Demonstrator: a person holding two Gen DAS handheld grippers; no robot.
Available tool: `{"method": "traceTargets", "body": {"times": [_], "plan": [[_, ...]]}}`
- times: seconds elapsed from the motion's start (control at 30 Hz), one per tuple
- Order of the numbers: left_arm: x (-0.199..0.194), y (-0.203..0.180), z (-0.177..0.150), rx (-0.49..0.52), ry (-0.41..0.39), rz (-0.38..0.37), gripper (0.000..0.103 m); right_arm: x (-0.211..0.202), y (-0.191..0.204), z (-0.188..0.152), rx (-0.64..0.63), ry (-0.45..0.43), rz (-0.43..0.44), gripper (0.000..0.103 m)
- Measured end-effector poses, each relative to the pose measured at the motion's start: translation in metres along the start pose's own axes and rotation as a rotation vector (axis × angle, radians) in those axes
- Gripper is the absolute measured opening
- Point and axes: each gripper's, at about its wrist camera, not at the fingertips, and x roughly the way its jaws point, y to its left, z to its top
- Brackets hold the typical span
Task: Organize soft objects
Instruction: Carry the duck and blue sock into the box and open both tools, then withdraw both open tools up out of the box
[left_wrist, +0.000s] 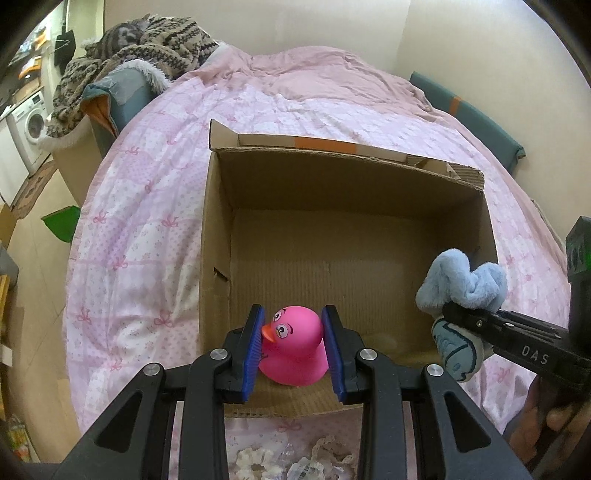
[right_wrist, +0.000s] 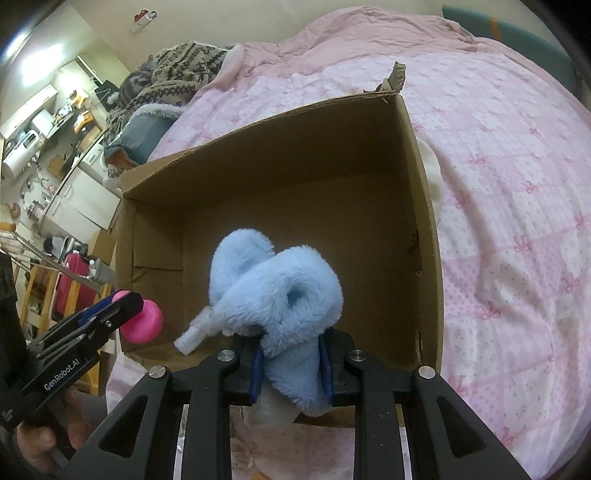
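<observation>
Left jaws clamp pink duck (left_wrist: 293, 347); right jaws squeeze blue plush (right_wrist: 280, 295)

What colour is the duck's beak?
Orange; the rubber duck itself is pink. The left wrist view shows it best.

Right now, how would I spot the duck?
Find the big cardboard box on the pink bed. At its near edge, the left gripper has its blue jaws shut on the duck. It's smooth, bright pink, orange-beaked, unlike the fluffy blue toy beside it.
</observation>
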Motion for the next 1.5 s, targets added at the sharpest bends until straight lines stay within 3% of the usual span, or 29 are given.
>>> {"method": "traceTargets", "body": {"times": [0.33,0.37,0.43,0.67,0.87,1.37,1.5], "plan": [[0.001,-0.002,-0.002,0.005,0.011,0.007,0.029,0.001,0.009,-0.001,-0.036,0.009,0.044,0.038],[0.001,-0.001,-0.002,0.005,0.009,0.007,0.029,0.001,0.010,-0.001,-0.039,0.009,0.040,0.053],[0.000,-0.001,-0.002,0.008,0.004,0.011,0.029,-0.002,0.011,-0.001,-0.035,-0.014,0.033,0.069],[-0.001,-0.003,-0.002,0.012,0.018,0.007,0.031,-0.010,0.018,-0.001,-0.080,-0.074,0.004,0.074],[-0.009,-0.008,-0.002,0.032,-0.019,0.013,0.062,-0.012,0.017,0.002,-0.066,-0.088,-0.005,0.076],[-0.027,0.000,-0.006,0.028,-0.052,0.057,0.062,-0.022,0.014,-0.004,-0.068,-0.083,-0.017,0.079],[-0.041,0.010,-0.010,0.007,-0.067,0.075,0.067,-0.031,0.016,-0.009,-0.073,-0.092,-0.019,0.079]]}}
